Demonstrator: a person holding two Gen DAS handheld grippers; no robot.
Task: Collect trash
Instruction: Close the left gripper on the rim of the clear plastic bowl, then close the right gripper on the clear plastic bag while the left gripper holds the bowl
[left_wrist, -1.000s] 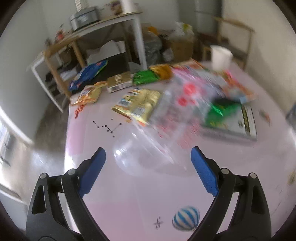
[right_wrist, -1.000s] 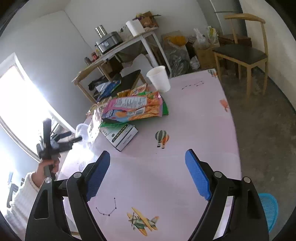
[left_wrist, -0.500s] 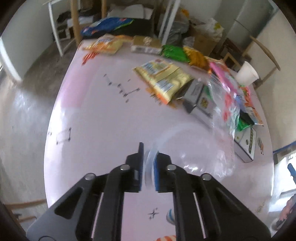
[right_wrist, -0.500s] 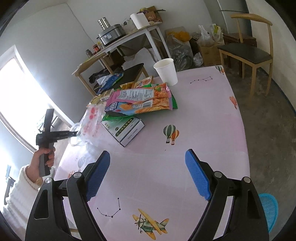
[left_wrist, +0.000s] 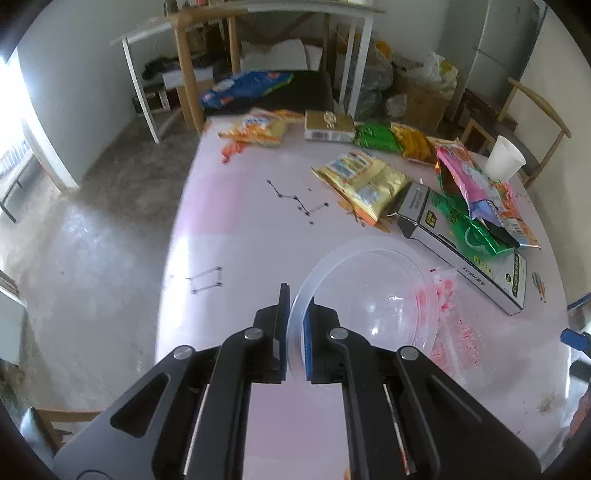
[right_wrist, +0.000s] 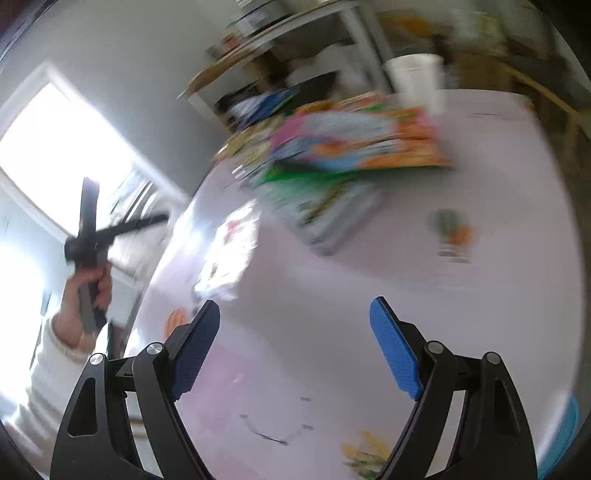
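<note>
The left gripper (left_wrist: 294, 314) is nearly closed, its blue pads pinching the near rim of a clear plastic bowl (left_wrist: 373, 295) that extends ahead and to its right over the pink table (left_wrist: 240, 229). A clear bag with red print (left_wrist: 448, 314) lies just right of the bowl. Snack packets (left_wrist: 365, 182) and a long box (left_wrist: 469, 258) crowd the far right; ahead and left the tabletop is bare to its edge. The right gripper (right_wrist: 295, 350) is wide open, holding nothing; its view is now blurred, where half a second ago it was sharp
</note>
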